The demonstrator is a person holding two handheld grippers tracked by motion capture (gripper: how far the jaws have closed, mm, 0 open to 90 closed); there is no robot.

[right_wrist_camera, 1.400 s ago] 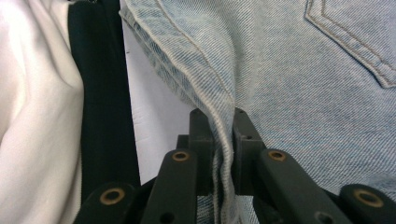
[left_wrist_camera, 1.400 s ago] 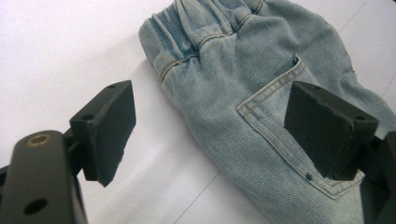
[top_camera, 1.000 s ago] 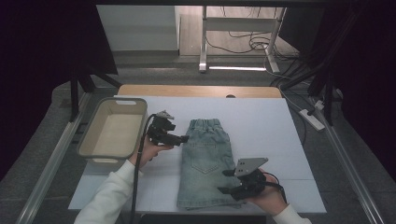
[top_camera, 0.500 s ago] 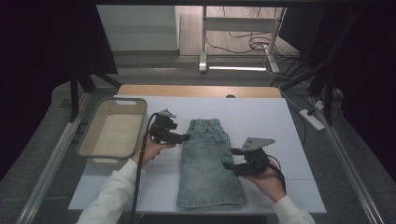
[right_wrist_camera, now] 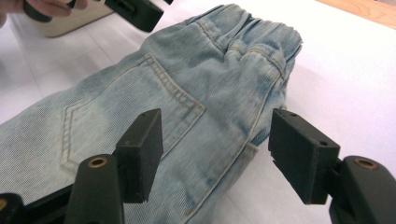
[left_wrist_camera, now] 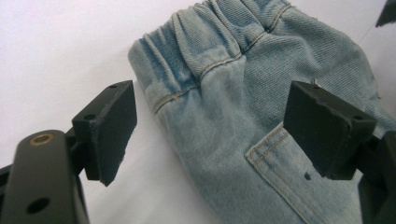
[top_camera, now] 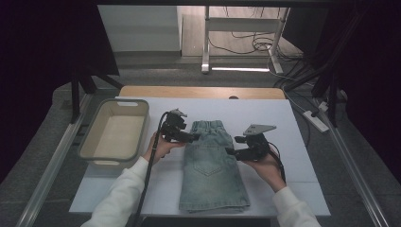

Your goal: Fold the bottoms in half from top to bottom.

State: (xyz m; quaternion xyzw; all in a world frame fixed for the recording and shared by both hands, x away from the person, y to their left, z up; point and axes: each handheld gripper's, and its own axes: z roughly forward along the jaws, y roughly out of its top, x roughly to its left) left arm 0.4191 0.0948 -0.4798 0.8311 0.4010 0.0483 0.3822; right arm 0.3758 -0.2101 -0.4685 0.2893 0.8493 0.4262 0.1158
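A pair of light-blue jeans [top_camera: 210, 165] lies folded lengthwise on the white table, elastic waistband at the far end. My left gripper [top_camera: 191, 138] is at the jeans' left edge just below the waistband. In the left gripper view its jaws stand open [left_wrist_camera: 210, 135], one pad over the bare table and the other over the denim [left_wrist_camera: 233, 84] by the back pocket. My right gripper [top_camera: 230, 152] is at the right edge. Its jaws are open too [right_wrist_camera: 217, 154], straddling the side seam of the jeans [right_wrist_camera: 187, 93] without pressing on it.
A beige plastic bin [top_camera: 94, 142] stands empty at the table's left side, close to my left hand. A wooden strip [top_camera: 198, 92] runs along the far edge. A power strip [top_camera: 316, 120] lies on the floor off the right edge. The left gripper's cable [top_camera: 146, 179] trails back along the forearm.
My right gripper has travelled from near the hem up along the jeans' right edge toward the waistband. The left gripper has edged in toward the jeans' left side.
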